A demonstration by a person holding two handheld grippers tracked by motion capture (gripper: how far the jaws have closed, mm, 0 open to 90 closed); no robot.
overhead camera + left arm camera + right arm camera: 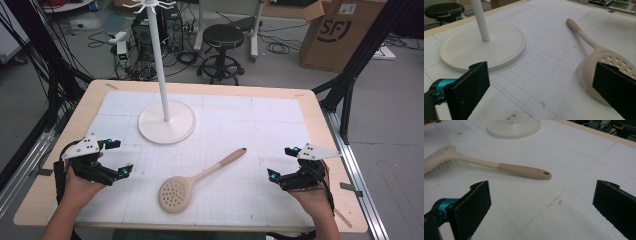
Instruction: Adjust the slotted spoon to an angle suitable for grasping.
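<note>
Nothing of the work is judged to have been started. The slotted spoon (200,180) is seen lying flat on the white gridded mat (260,115) that covers the table (320,125), in front of the round base of the white hook stand (166,122) and well apart from it. Its perforated bowl is turned toward the person's side, and its handle, with a hanging hole at the tip, is pointed away and to the right of the stand.

The left hand-held gripper (116,157) is held left of the spoon, its jaws spread wide and nothing between them; in the left gripper view the spoon's bowl (604,65) is seen near the far jaw but untouched. The right hand-held gripper (281,162) is held to the right of the spoon, likewise wide open and empty, with the handle (499,166) lying ahead of its jaws.

The hooks at the top of the stand are seen to be bare. It is judged that the whole of the work is left: the spoon is yet to be grasped, lifted, and presumably hung by its handle hole on one of the hooks.
</note>
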